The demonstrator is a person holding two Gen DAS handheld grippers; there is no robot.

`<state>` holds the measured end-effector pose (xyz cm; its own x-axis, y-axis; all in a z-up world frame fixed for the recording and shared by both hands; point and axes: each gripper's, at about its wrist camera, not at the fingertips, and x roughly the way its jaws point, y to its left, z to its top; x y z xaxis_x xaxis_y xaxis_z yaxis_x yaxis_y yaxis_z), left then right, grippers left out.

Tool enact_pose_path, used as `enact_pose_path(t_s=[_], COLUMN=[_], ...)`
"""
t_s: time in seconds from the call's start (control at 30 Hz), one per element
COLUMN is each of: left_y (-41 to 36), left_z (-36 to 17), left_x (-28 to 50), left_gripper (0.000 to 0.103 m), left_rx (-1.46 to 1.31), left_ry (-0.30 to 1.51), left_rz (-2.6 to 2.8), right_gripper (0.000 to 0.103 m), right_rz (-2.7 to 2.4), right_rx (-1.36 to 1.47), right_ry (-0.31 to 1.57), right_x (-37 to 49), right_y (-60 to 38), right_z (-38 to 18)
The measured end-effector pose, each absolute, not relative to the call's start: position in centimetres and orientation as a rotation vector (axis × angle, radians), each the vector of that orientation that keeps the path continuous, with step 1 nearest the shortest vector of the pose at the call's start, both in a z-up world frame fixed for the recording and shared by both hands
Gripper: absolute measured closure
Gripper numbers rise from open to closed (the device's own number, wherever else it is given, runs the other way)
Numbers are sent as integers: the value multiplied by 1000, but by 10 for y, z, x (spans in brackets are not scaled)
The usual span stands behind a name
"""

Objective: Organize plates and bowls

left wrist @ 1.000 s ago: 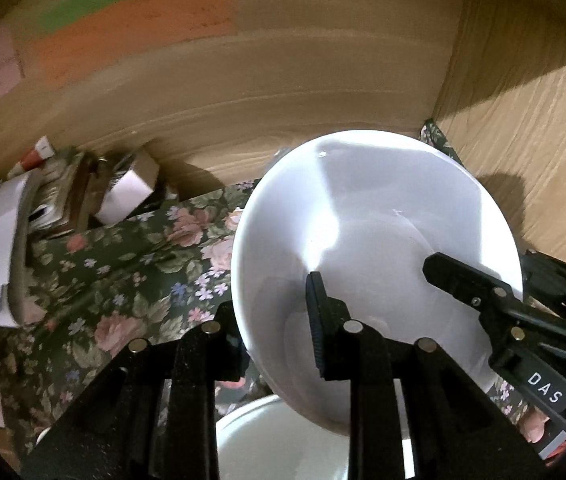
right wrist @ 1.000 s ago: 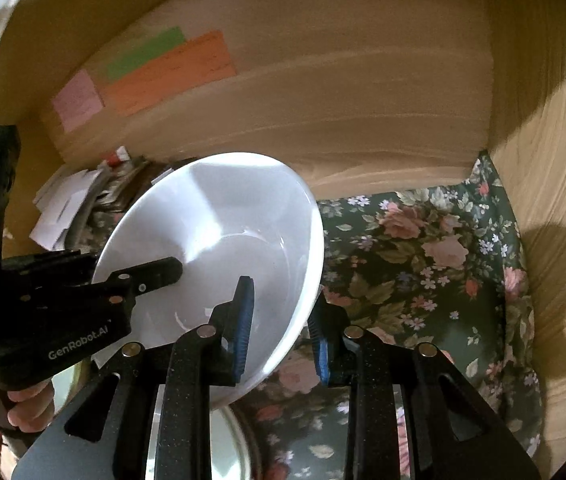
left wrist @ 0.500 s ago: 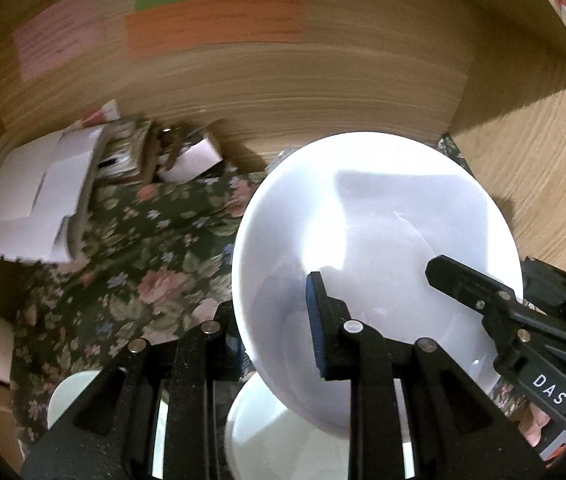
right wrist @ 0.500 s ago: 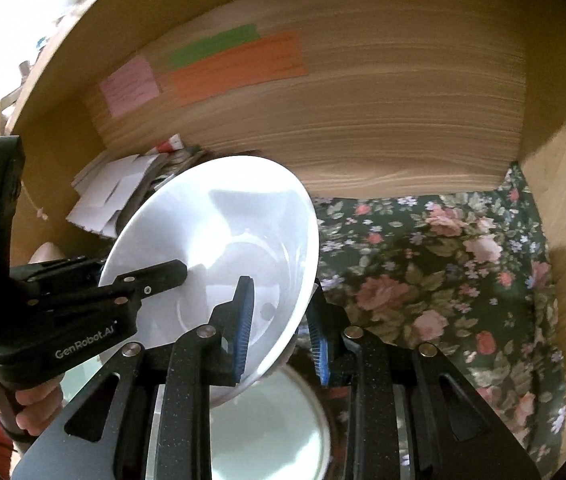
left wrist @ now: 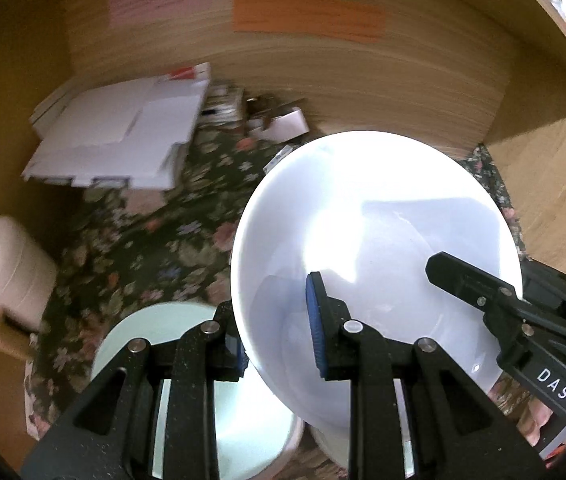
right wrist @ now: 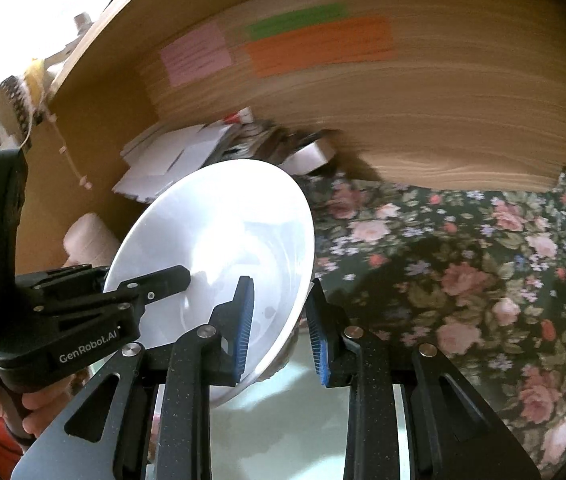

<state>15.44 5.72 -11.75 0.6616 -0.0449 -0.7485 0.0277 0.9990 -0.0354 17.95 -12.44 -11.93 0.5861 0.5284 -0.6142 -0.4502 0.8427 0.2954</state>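
Here, in the left wrist view, you are holding the white bowl (left wrist: 375, 248) tilted at centre right of the frame, with your left gripper (left wrist: 279, 344) clamping its lower left rim, one blue pad inside the bowl and the other outside it. Your right gripper (left wrist: 479, 292) is reaching in from the lower right edge, one black finger lying inside the bowl across its right rim. A pale green plate (left wrist: 199, 392) is sitting at bottom centre, under and left of the bowl, on the floral cloth (left wrist: 143, 248). A pink mug (left wrist: 11, 280) is standing at the left edge. White papers (left wrist: 119, 136) are lying at upper left, against the wooden back wall (left wrist: 403, 92), where pink, green and orange notes (left wrist: 307, 16) are sticking.

Next, in the right wrist view, you are gripping the same white bowl (right wrist: 219, 256) at centre left of the frame, its right rim pinched between the blue pads of your right gripper (right wrist: 279, 332). Your left gripper (right wrist: 151, 288) is coming in from the left edge, one finger lying inside the bowl; your hand (right wrist: 43, 400) is showing below it at lower left. The pale green plate (right wrist: 283, 432) is lying at bottom centre, beneath the bowl. The floral cloth (right wrist: 463, 280) is filling the right half. The coloured notes (right wrist: 315, 44) are showing at top centre on the wooden back wall (right wrist: 443, 112).
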Motion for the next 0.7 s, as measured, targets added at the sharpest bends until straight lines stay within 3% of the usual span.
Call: enact_pose_path(t_s=[0.7], left_y=[153], left_z=[-155], left_x=[102], left_gripper=[79], left_rx=[-137], left_ry=[913], left_rz=[89], right_gripper=[79], right_rz=[735], right_rx=[24], right_ry=[852], right_x=[160], right_y=[-37], right_z=[-152])
